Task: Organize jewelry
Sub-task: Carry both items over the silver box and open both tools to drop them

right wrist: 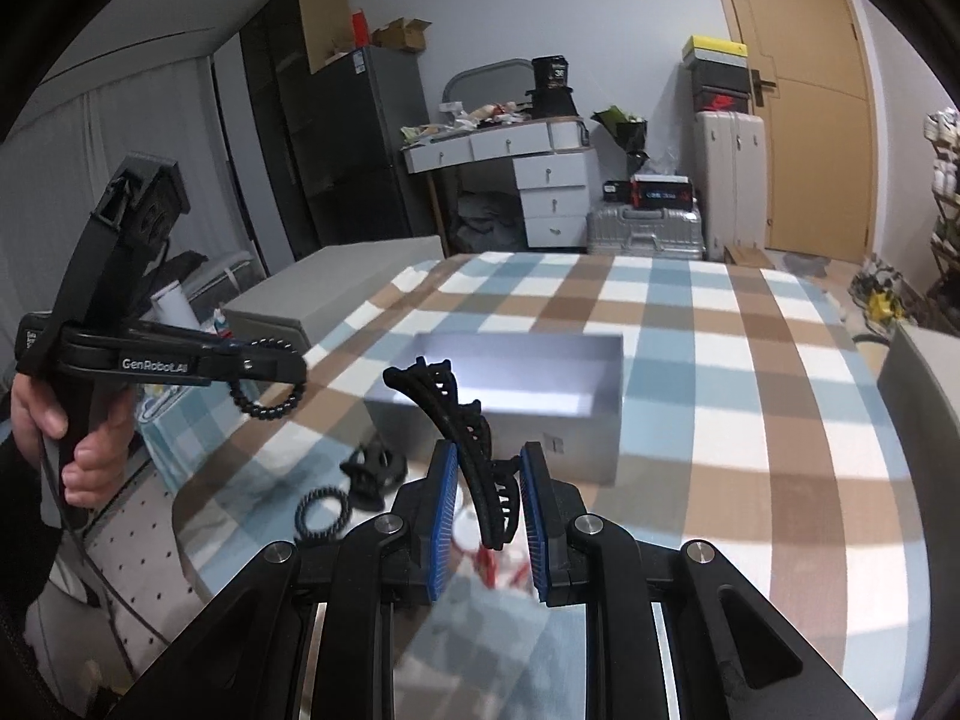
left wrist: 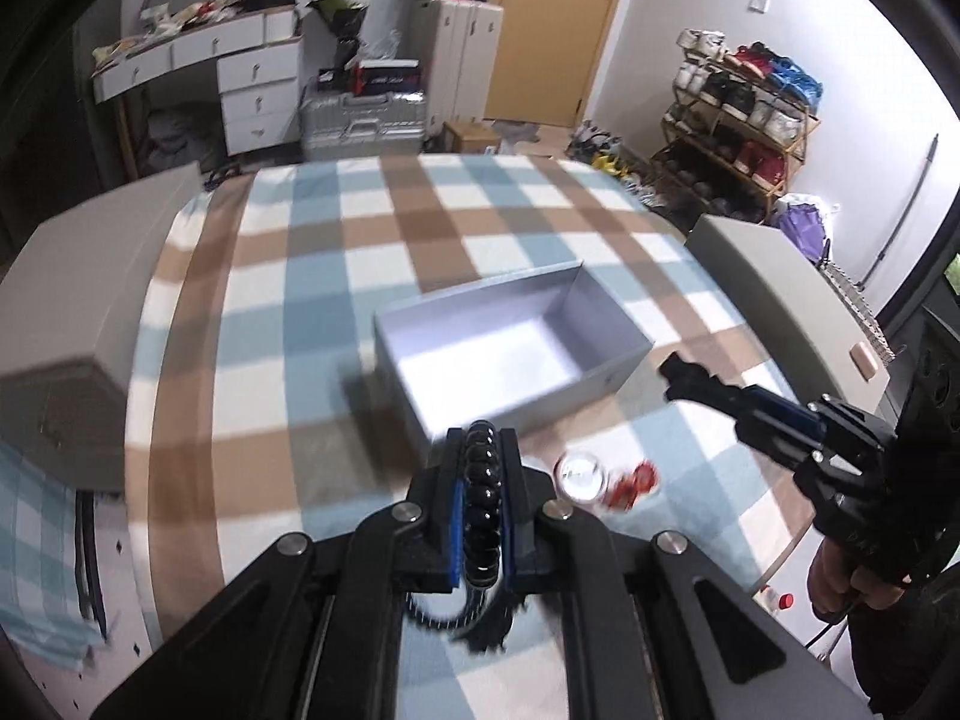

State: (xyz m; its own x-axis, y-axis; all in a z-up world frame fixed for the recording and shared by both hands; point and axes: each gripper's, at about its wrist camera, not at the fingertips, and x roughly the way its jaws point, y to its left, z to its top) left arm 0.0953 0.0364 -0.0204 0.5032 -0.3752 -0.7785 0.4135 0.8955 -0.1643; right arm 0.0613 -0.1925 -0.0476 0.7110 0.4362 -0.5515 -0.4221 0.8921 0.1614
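Bead bracelet [left wrist: 482, 501] | left view: clamped | right view: dangling loop

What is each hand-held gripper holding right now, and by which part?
Left hand-held gripper: black bead bracelet, one side of the loop clamped, the rest hanging. Right hand-held gripper: black hair claw clip, gripped near its lower end.

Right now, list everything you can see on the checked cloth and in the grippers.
Box: one, white, open, empty, mid-cloth.
Bead bracelet: one, black, in left gripper.
Hair claw: one, black, in right gripper.
Coil tie: one, black, on cloth.
Dark clip: one, black, beside the coil tie.
Red piece: one, red, near box, blurred.
Checked cloth: one, blue, brown, white.
Left gripper: shut on bracelet.
Right gripper: shut on claw.
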